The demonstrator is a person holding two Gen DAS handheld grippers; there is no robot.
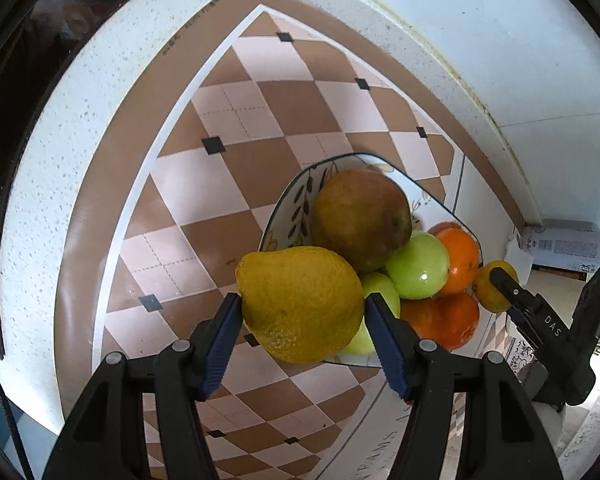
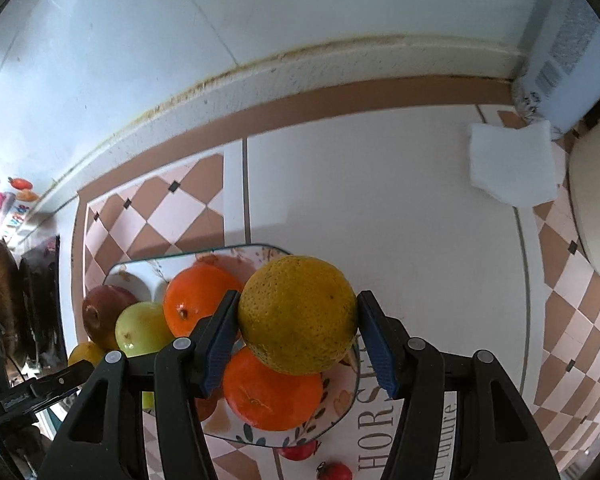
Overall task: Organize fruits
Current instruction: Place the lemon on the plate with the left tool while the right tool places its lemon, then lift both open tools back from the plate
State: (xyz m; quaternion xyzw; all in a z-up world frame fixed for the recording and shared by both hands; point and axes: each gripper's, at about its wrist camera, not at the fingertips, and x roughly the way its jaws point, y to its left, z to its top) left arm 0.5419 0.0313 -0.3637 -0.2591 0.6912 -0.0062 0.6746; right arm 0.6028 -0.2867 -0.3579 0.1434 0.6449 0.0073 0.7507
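Note:
In the left wrist view my left gripper [image 1: 304, 300] is shut on a yellow lemon [image 1: 300, 304], held just above the near rim of a patterned plate [image 1: 296, 200]. The plate holds a brown pear [image 1: 360, 216], green apples [image 1: 418, 266] and oranges [image 1: 460, 256]. In the right wrist view my right gripper [image 2: 298, 298] is shut on a yellow-green orange [image 2: 298, 316] above the same plate [image 2: 140, 268], over two oranges [image 2: 272, 396]. A green apple [image 2: 142, 330] and the brown pear [image 2: 100, 312] lie further left. The lemon [image 2: 86, 354] shows at the lower left.
The plate rests on a checked brown-and-pink mat [image 1: 260, 120] on a speckled white counter against a tiled wall. A spray can [image 1: 564, 246] stands in the corner beside a folded white tissue [image 2: 512, 164]. Small red fruits [image 2: 334, 472] lie on the mat. A dark hob [image 1: 72, 12] is far left.

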